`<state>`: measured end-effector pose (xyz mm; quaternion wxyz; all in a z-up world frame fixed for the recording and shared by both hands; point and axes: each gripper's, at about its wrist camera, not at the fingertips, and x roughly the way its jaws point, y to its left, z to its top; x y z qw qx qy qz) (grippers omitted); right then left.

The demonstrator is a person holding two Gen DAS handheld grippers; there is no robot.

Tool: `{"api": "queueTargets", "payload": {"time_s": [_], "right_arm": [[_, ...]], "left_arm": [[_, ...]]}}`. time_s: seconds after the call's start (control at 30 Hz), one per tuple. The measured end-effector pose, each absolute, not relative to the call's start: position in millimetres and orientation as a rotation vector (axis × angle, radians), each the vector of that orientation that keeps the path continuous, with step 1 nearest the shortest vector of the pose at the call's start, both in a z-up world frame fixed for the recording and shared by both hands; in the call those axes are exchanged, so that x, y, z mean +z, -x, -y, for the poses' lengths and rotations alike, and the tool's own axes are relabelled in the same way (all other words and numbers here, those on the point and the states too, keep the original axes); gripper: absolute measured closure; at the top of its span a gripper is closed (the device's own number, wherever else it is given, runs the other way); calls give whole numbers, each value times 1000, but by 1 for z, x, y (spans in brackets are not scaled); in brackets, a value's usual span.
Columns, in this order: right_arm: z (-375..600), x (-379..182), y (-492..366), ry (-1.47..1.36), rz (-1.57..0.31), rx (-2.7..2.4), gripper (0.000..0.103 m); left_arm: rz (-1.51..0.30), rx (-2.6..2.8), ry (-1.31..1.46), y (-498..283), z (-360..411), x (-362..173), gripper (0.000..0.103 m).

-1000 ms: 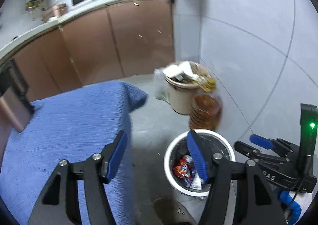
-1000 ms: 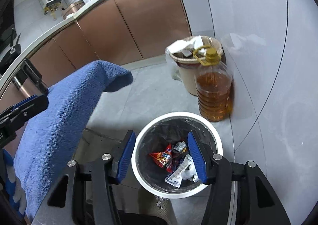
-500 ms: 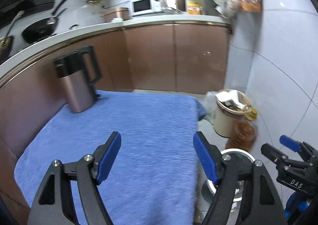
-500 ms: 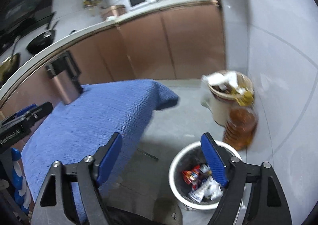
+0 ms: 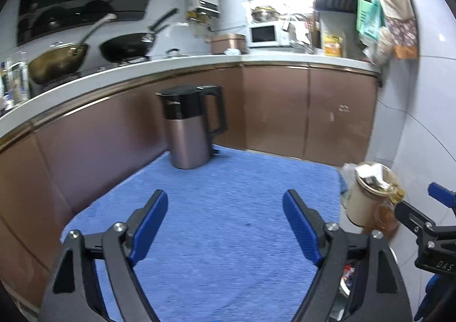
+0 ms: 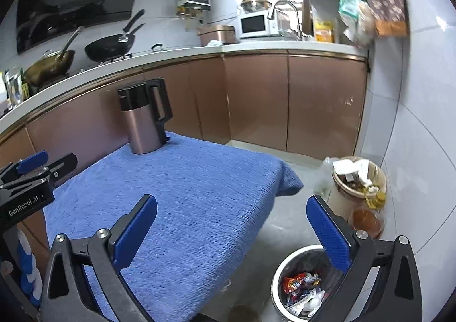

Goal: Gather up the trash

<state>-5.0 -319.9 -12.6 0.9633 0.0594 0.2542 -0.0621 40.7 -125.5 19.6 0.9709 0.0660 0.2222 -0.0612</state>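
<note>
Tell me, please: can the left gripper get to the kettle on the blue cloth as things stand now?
Probably yes. The left gripper is empty, its jaws opening, and points toward the kettle. Only bare blue cloth lies between them. The kettle's handle faces right, unobstructed.

The right claw's finger [image 6: 327,233] hides part of the trash bin [image 6: 278,276].

A ribbed bright-blue cloth [image 6: 199,208] covers the tabletop across the middle of the frame, and a kettle [image 6: 142,125] with a matte rose-bronze body and black lid stands on it. At lower right, a white-rimmed trash bin [image 6: 278,273] with a black liner holds red, white and silvery wrappers [image 6: 302,290]. The cabinet doors [image 6: 256,100] behind are coppery brown under a white counter [image 6: 256,47].
</note>
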Motion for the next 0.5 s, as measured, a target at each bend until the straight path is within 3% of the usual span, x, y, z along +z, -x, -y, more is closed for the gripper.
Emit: {"api": "queueTargets", "payload": {"time_s": [0.5], "right_arm": [[264, 21, 9, 6, -418, -139, 0]], "left_arm": [[-322, 30, -73, -19, 70, 42, 14]]}}
